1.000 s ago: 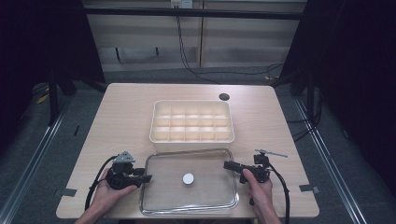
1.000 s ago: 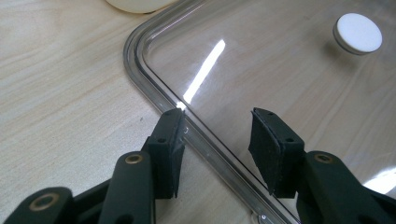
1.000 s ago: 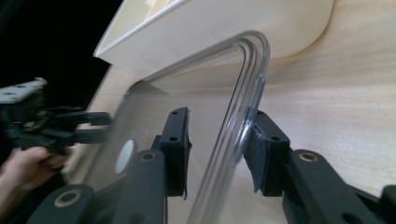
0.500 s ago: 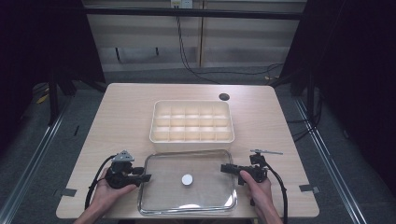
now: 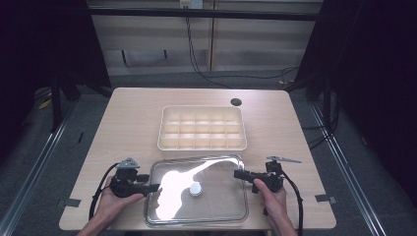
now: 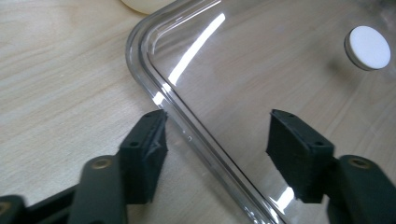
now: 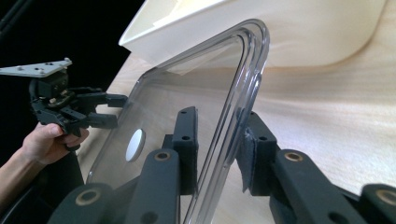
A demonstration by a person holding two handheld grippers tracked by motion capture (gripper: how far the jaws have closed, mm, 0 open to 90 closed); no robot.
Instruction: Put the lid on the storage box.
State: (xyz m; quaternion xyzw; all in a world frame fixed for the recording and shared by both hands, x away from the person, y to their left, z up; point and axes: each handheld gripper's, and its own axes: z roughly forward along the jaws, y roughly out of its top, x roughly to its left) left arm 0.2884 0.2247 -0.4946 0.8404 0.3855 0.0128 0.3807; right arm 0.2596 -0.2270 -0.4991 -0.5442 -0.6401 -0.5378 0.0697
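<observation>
A clear lid point(image 5: 216, 211) with a white knob point(image 5: 195, 188) lies on the table in front of a cream compartment tray point(image 5: 201, 107). My left gripper point(image 5: 153, 187) is at the lid's left edge. Its jaws have just been opening and now stand open astride the rim point(image 6: 154, 79), not pressing it; the left gripper view shows the gap point(image 6: 217, 135) and the knob point(image 6: 368, 47). My right gripper point(image 5: 239, 173) has just been closing and is shut on the lid's right rim point(image 7: 233, 93), one pad on each side point(image 7: 217, 135).
The wooden table point(image 5: 123, 123) has a dark round hole point(image 5: 236, 102) at the back right. The compartment tray stands just behind the lid, close to its far rim. In the right gripper view, the other hand and the left gripper point(image 7: 116, 109) show across the lid.
A bright glare now spreads across the lid, where it looked even before. Both hands have stayed at the lid's two side edges.
</observation>
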